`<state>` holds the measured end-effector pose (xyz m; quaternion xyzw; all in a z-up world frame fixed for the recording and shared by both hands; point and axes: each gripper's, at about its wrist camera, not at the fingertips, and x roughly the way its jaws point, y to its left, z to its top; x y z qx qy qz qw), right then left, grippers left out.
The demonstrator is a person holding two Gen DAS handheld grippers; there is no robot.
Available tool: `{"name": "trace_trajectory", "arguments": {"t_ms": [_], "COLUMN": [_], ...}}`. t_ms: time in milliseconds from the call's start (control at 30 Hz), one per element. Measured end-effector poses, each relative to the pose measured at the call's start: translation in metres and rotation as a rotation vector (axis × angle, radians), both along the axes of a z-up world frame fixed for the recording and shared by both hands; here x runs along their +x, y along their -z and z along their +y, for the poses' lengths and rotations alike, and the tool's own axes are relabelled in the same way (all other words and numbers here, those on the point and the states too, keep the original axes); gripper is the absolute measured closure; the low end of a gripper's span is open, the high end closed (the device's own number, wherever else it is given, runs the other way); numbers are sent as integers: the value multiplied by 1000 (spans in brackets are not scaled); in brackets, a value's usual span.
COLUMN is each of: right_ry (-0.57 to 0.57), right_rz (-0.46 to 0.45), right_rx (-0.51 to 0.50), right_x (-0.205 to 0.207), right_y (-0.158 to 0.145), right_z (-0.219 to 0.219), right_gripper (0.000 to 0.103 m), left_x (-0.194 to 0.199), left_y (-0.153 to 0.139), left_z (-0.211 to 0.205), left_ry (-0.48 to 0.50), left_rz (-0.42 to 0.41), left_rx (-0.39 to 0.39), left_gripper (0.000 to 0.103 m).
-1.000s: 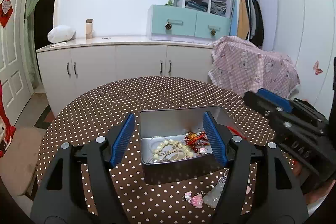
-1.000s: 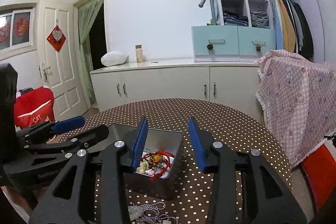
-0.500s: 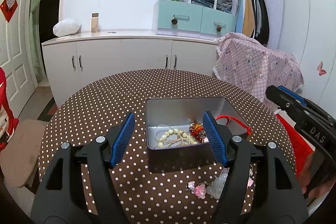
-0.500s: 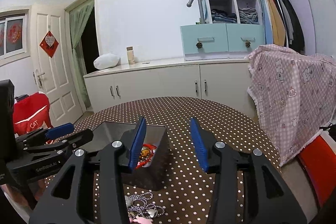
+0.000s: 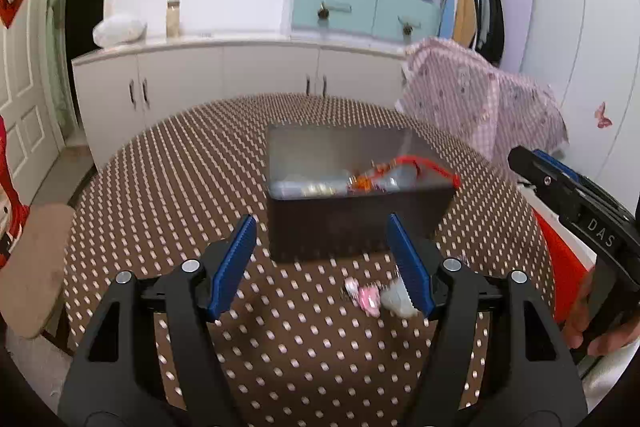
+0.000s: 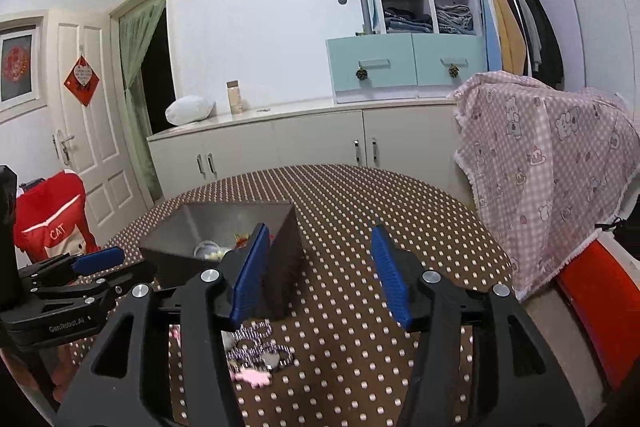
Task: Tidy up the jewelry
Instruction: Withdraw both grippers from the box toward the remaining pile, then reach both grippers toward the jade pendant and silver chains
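Jewelry is split between two spots on the round counter (image 5: 168, 187), which wears a brown cloth with white dots. Largest on it is the open metal tin (image 5: 356, 227), dark outside and silvery inside, standing near the middle. Inside the tin lies a blurred heap of pieces; a red cord (image 5: 424, 165) rises from it and hangs over the rim at the right corner, and pale beads (image 6: 208, 251) show against the floor of the tin in the right wrist view.

The left claw (image 5: 326, 263) hovers just short of the tin's near wall, its blue pads well apart with nothing between them. The right claw (image 6: 320, 267) is over bare cloth to the right of the tin, its left pad in front of the tin's right wall; its pads have just been opening and hold nothing. Each claw also shows at the edge of the other's view, with fingers of a hand (image 5: 592, 331) wrapped on the right one's handle.

On the cloth in front of the tin, loose pieces lie close together: a beaded chain (image 6: 256, 343) in loops, a whitish translucent charm (image 5: 396, 301), and a small pink charm (image 5: 368, 301) just left of it.
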<state>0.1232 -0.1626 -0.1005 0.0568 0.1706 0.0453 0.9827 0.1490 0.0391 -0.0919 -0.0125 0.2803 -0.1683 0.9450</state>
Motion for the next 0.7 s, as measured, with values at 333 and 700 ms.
{"name": "trace_trajectory", "arguments": {"t_ms": [333, 700], "right_ry": [-1, -1], "right_rz": [54, 65], "right_rx": [-10, 4], "right_x": [-10, -10], "right_y": [17, 21], "right_z": [4, 1], "right_gripper": [48, 48], "left_x": [0, 19], "left_y": [18, 31], "left_z": [-13, -23], "left_ry": [63, 110], "left_rz": [89, 197], "left_rx": [39, 91], "left_gripper": [41, 85]}}
